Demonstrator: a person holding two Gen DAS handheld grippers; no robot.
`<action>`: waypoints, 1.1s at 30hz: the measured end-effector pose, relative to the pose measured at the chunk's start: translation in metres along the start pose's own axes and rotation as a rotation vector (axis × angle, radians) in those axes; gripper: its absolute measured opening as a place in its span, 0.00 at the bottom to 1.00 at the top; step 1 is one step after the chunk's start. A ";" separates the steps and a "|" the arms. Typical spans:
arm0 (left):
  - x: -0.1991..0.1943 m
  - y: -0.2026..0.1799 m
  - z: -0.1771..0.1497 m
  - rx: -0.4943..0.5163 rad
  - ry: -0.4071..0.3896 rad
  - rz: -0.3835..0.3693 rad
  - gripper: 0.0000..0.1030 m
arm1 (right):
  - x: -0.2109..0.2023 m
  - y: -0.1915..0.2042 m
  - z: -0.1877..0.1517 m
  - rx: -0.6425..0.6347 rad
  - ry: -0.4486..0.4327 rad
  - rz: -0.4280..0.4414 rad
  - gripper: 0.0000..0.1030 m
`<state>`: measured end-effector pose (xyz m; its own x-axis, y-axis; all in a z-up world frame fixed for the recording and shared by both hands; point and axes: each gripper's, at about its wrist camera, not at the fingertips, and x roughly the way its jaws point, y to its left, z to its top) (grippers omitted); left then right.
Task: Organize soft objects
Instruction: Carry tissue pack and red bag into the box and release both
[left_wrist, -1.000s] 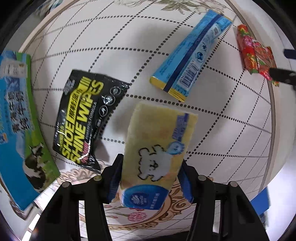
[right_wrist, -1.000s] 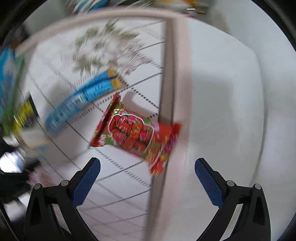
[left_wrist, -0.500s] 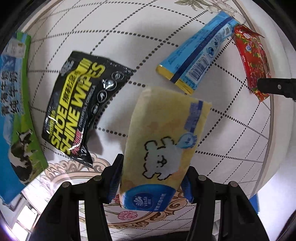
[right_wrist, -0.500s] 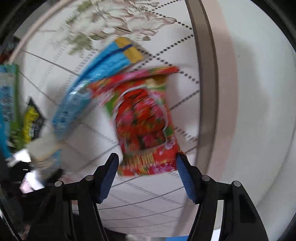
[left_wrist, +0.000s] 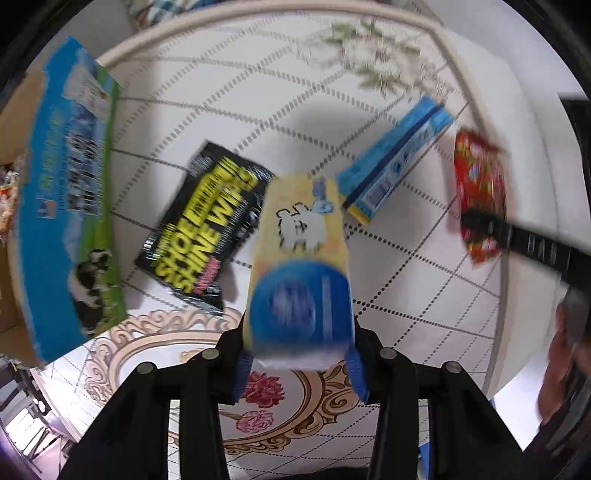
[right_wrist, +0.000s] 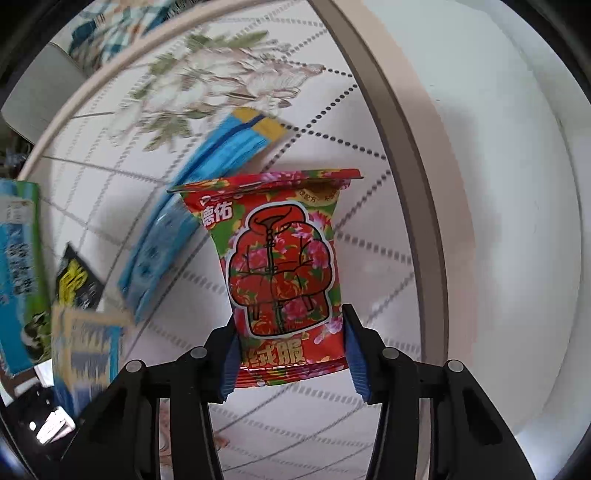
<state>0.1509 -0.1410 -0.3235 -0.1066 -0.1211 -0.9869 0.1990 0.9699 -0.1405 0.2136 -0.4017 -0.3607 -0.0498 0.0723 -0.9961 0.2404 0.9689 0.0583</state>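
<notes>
My left gripper (left_wrist: 297, 365) is shut on a yellow tissue pack (left_wrist: 301, 258) with a white dog and a blue end, held above the patterned table. My right gripper (right_wrist: 290, 365) is shut on a red flowered packet (right_wrist: 282, 266) with a jacket picture, lifted off the table. That packet also shows at the right of the left wrist view (left_wrist: 478, 192), with the right gripper's finger across it. The tissue pack shows blurred at the lower left of the right wrist view (right_wrist: 88, 343).
A black and yellow shoe wipes pack (left_wrist: 207, 229), a long blue pack (left_wrist: 397, 162) and a blue and green milk carton (left_wrist: 66, 192) lie on the round patterned table (left_wrist: 229, 92). The table's beige rim (right_wrist: 417, 184) runs on the right, with a white surface beyond.
My right gripper closed on the red packet and lifted it. My left gripper tilted and raised the tissue pack, so its blue end now faces the camera.
</notes>
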 end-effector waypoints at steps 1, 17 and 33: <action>-0.007 0.003 -0.002 -0.002 -0.014 -0.004 0.38 | -0.008 0.005 -0.008 -0.001 -0.014 0.013 0.49; -0.157 0.067 0.003 -0.067 -0.236 -0.111 0.37 | -0.125 0.115 -0.097 -0.076 -0.157 0.221 0.48; -0.182 0.301 -0.008 -0.305 -0.265 0.099 0.37 | -0.097 0.396 -0.102 -0.307 -0.064 0.297 0.48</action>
<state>0.2220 0.1750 -0.1860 0.1610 -0.0361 -0.9863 -0.1060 0.9929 -0.0536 0.2147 -0.0012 -0.2347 0.0409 0.3534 -0.9346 -0.0653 0.9343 0.3504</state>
